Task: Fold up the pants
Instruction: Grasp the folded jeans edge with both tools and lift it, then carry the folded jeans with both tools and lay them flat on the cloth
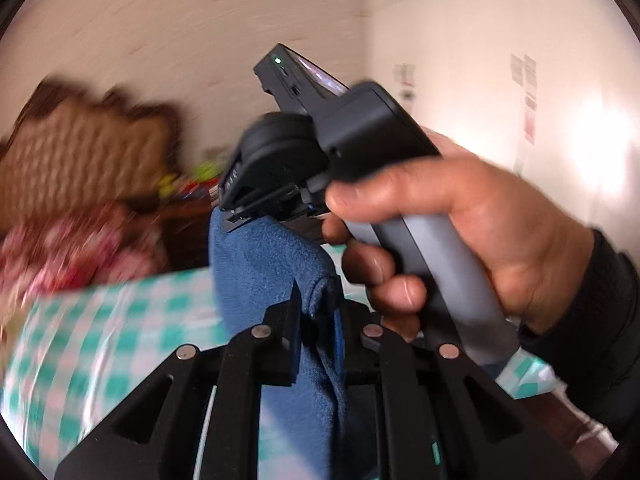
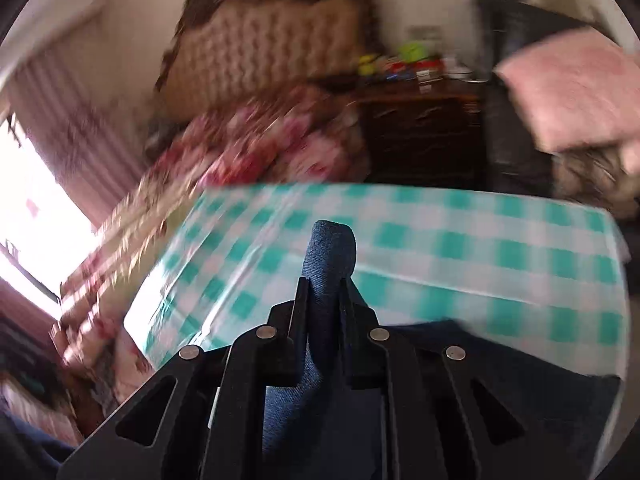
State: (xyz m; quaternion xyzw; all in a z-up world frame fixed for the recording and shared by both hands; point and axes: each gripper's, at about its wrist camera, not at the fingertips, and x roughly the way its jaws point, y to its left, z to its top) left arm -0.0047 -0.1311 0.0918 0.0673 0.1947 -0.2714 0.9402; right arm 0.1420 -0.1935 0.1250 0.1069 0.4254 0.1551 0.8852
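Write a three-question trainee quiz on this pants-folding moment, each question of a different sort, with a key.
1. True or false: the left tool is shut on the blue pants.
2. Multiple choice: the cloth on the table is (A) plain white, (B) teal and white checked, (C) red striped.
3. Fill in: in the left wrist view, a bare hand grips the handle of the ___ tool.

Key: 1 true; 2 B; 3 right. The right tool also pinches the blue pants, as the right wrist view shows.
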